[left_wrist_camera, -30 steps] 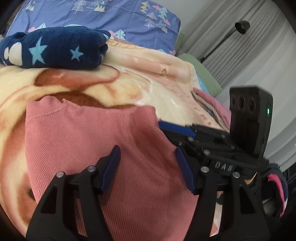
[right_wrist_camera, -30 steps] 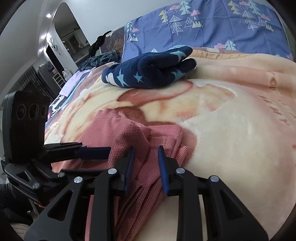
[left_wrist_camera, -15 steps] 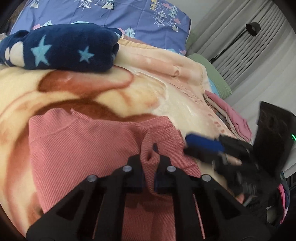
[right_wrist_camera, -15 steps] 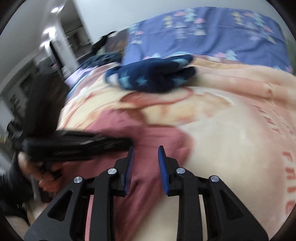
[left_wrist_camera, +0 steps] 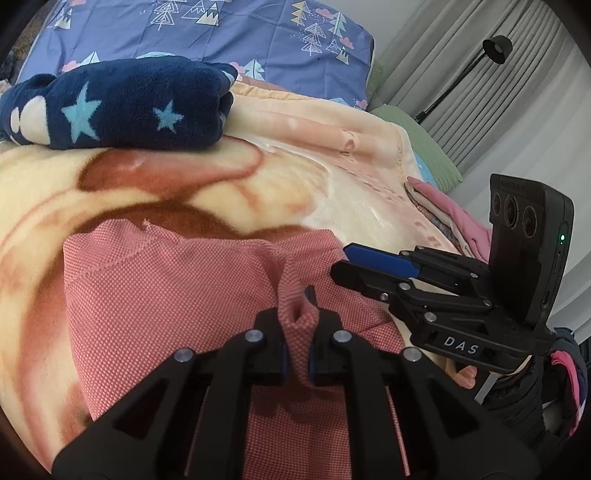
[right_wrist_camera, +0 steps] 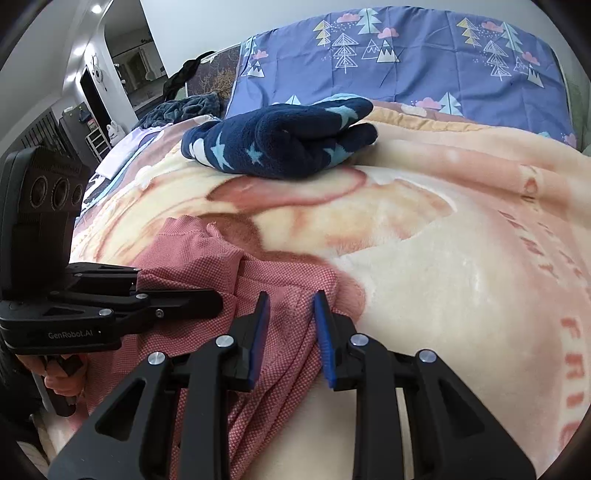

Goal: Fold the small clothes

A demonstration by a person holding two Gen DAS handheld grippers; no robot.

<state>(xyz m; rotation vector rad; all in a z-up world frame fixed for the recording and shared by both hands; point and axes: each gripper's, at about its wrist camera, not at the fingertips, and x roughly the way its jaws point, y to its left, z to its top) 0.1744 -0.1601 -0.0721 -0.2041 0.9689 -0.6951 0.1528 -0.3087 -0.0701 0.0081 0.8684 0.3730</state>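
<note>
A pink knit garment (left_wrist_camera: 166,295) lies on the peach blanket (left_wrist_camera: 332,192), near the front edge. My left gripper (left_wrist_camera: 297,325) is shut on a pinched ridge of the pink garment. It shows at the left of the right wrist view (right_wrist_camera: 207,299). My right gripper (right_wrist_camera: 290,317) is open, its jaws straddling the garment's right edge (right_wrist_camera: 295,280) without clamping it. It shows at the right of the left wrist view (left_wrist_camera: 354,262).
A folded navy fleece with stars (left_wrist_camera: 118,107) lies at the back of the blanket (right_wrist_camera: 443,258). A purple tree-print pillow (left_wrist_camera: 229,33) stands behind it. Pink folded clothes (left_wrist_camera: 454,218) lie at the right edge. A floor lamp (left_wrist_camera: 495,48) and curtains are beyond.
My left gripper closed on a fold of the pink garment and holds it. My right gripper swung away and came back to the garment's right edge, still open.
</note>
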